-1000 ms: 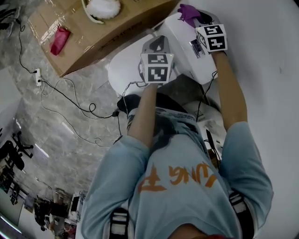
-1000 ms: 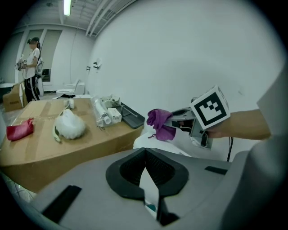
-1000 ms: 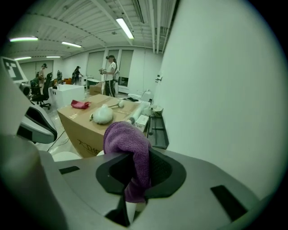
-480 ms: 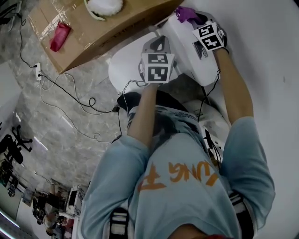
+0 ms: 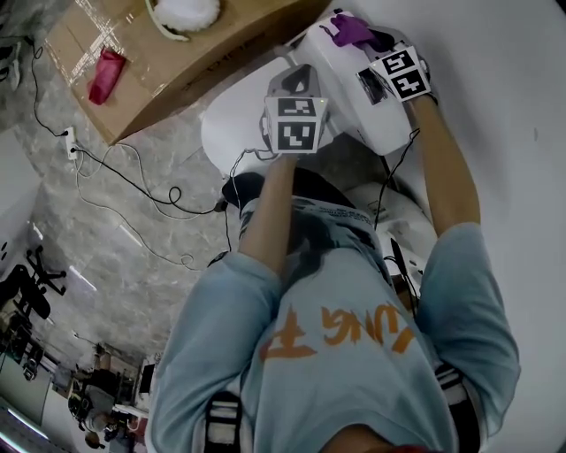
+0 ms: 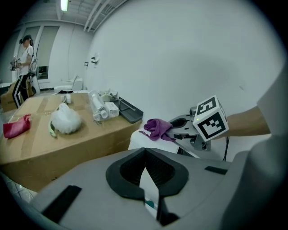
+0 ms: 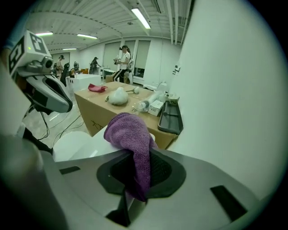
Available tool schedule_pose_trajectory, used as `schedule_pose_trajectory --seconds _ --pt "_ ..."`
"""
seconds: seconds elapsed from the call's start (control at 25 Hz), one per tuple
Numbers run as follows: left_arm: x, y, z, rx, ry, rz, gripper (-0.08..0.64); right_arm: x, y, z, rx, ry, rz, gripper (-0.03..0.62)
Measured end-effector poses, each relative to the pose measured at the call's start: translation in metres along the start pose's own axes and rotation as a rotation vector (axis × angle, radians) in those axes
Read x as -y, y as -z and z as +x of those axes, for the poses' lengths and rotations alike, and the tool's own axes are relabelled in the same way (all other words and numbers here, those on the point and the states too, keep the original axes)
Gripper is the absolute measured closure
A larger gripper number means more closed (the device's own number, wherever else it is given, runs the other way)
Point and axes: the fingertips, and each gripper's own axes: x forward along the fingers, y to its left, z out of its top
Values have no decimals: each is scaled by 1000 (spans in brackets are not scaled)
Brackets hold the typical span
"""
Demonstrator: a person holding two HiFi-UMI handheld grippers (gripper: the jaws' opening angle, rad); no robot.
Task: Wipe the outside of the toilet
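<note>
The white toilet has its tank [image 5: 358,102] by the wall and its closed lid [image 5: 228,133] to the left. My right gripper [image 5: 361,37] is shut on a purple cloth [image 5: 348,29] [image 7: 130,134], held at the tank's far top edge. The cloth [image 6: 157,128] bulges out beyond the right gripper [image 6: 182,128]. My left gripper [image 5: 299,81] [image 6: 145,152] hovers over the tank's left side, shut with nothing between its fingers. It also shows at the left of the right gripper view, where the left gripper [image 7: 49,96] hangs above the toilet lid [image 7: 74,141].
A big cardboard box [image 5: 177,66] stands just beyond the toilet with a white fluffy bundle [image 5: 187,13], a red cloth [image 5: 106,75], bottles [image 7: 146,104] and a black tray [image 7: 171,117] on it. Cables [image 5: 133,190] trail over the floor at the left. A white wall [image 5: 513,133] is close on the right.
The right gripper has twisted and shifted a little with the purple cloth on the tank's top. The left gripper has hardly moved.
</note>
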Motion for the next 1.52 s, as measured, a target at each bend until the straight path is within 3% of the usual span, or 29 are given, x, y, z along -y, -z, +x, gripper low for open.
schedule_pose_trajectory --seconds 0.48,1.52 --pt "5 -2 -2 -6 45 15 535 -5 23 -23 3 17 115 531" --pt "58 22 -15 -26 129 73 535 -36 102 -108 43 125 309 529"
